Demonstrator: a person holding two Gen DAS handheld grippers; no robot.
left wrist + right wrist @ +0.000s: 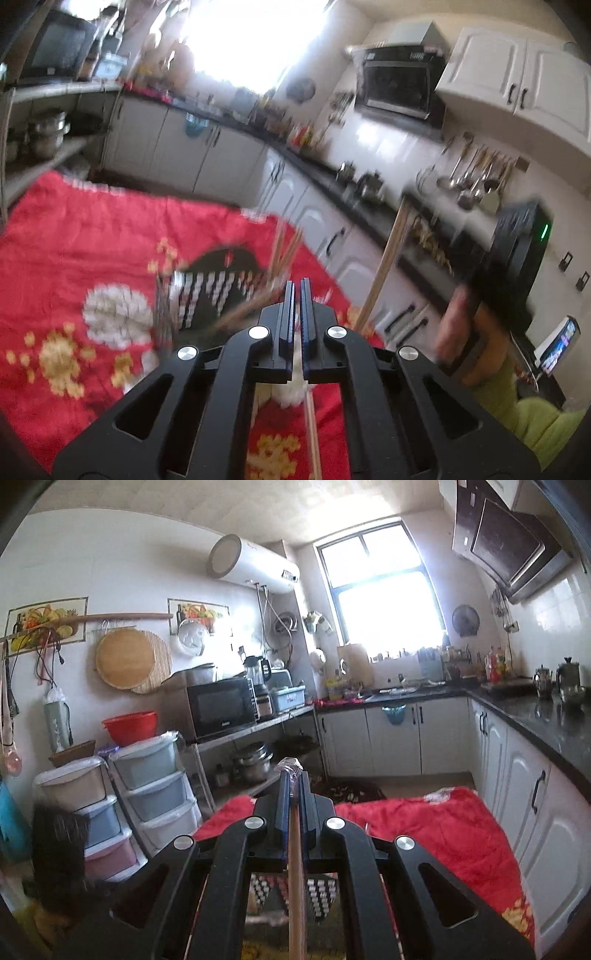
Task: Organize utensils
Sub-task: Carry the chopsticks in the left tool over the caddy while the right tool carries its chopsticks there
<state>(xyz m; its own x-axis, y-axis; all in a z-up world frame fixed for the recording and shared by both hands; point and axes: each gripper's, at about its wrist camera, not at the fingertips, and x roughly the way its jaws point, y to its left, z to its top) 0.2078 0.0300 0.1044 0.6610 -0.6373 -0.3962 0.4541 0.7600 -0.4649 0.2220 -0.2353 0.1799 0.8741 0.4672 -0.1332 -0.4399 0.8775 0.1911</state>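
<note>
A black-and-white patterned utensil holder [218, 291] stands on the red flowered cloth [74, 251], with brown chopsticks [284, 251] sticking out of it. My left gripper [295, 288] hovers just right of the holder, jaws nearly together on a thin wooden chopstick [312, 424] that trails back under the fingers. My right gripper [292, 775] is shut on a long wooden stick [294, 849] whose tip is wrapped in clear plastic [290, 767]. The holder [317, 893] lies below it. In the left wrist view the same stick [384, 266] slants at the right, beside a person's hand [454, 325].
White cabinets [229, 158] under a dark counter [554, 723] run along the right and far walls, with pots [369, 184] and hanging ladles [472, 177]. A shelf with a microwave [218, 705] and stacked plastic drawers [155, 786] stand to the left. The cloth edge [461, 794] faces the floor.
</note>
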